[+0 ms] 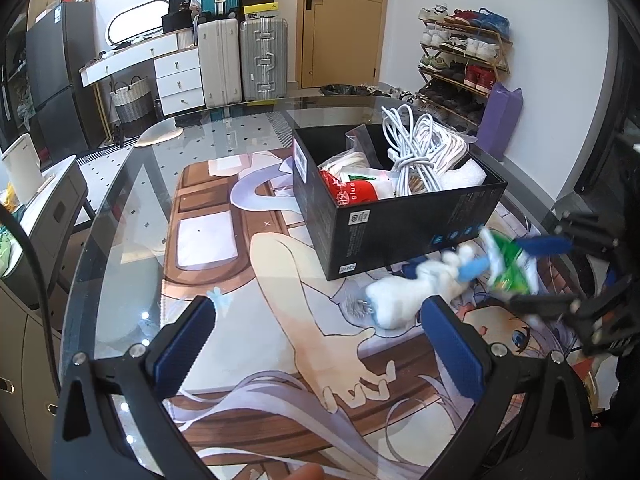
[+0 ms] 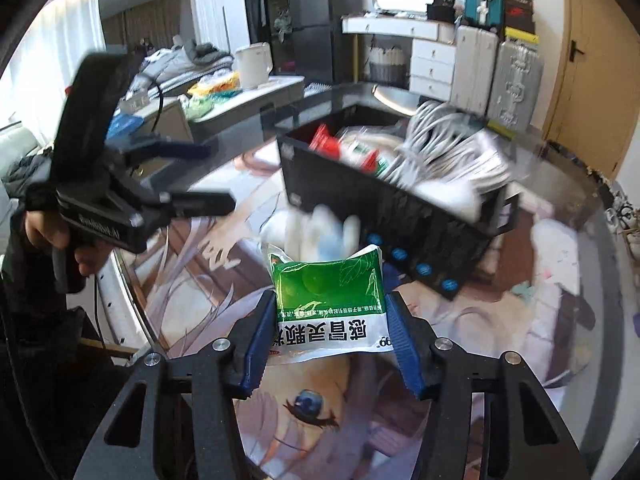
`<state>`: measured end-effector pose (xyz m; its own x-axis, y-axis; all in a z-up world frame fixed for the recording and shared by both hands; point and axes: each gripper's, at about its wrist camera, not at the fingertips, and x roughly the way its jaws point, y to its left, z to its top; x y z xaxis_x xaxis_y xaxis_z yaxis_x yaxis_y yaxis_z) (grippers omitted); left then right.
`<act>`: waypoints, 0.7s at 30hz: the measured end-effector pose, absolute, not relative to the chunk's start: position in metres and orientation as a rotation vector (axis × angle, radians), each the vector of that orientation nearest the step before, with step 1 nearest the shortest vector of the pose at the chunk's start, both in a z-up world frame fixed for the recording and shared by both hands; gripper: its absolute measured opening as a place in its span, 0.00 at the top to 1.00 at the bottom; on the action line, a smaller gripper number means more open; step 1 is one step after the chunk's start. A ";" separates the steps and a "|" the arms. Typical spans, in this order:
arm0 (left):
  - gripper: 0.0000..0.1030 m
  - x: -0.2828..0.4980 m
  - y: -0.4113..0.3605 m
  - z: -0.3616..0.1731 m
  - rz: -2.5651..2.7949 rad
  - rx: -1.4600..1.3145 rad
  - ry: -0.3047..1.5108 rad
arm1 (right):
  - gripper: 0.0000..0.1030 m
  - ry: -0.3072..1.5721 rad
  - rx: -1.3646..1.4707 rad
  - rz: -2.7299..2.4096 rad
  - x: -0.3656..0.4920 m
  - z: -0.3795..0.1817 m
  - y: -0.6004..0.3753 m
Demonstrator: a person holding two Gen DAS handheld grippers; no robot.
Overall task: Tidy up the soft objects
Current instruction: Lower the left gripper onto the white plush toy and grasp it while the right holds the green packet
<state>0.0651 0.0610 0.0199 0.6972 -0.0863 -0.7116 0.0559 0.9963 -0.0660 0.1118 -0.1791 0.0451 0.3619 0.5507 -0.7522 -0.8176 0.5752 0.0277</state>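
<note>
- Glass-topped counter point(image 1: 120, 216) covered by a printed anime mat point(image 1: 280, 320); black cardboard box point(image 1: 400, 220) standing on it, already stuffed with a coiled white cable point(image 1: 416, 152), a red-and-white pouch point(image 1: 356, 192) and white soft goods.
- Beside the box's near wall, a white plush toy point(image 1: 404, 300) with pale blue parts, lying on the mat, blurred; directly between the sachet and the box in the right wrist view.
- Behind the counter: suitcases point(image 1: 244, 60), white drawer unit point(image 1: 176, 76), shoe rack point(image 1: 464, 56), wooden door point(image 1: 340, 20).
- Left claw point(image 1: 320, 344) low over the mat, fingers spread wide, nothing between the blue pads point(image 1: 184, 344); aimed toward the plush toy and box.
- Right claw point(image 2: 330, 332) clenched on a green-and-white medicine sachet point(image 2: 328, 296), both blue pads pressing its side edges, raised above the mat near the box's front corner.
- Sachet held flat-faced to the right wrist camera, long axis running away from the claw toward the box, green end farthest out, printed white end nearest and upside down.
- Person's hand point(image 2: 76, 248) gripping the left claw's handle, seen at left in the right wrist view.
</note>
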 end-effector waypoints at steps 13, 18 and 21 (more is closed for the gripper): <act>0.00 0.077 0.030 0.004 -0.134 -0.119 0.852 | 0.47 0.760 -0.314 0.806 0.134 0.072 -0.213; 0.00 0.086 0.016 -0.006 -0.115 -0.119 0.885 | 0.47 0.761 -0.309 0.803 0.134 0.070 -0.213; 0.00 0.089 0.007 -0.009 -0.123 -0.103 0.885 | 0.47 0.762 -0.314 0.810 0.132 0.070 -0.214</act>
<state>0.0888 0.0070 -0.0085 0.6271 -0.1493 -0.7645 0.0644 0.9880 -0.1401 0.1321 -0.2137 0.0697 0.4480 0.5342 -0.7169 -0.7481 0.6630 0.0266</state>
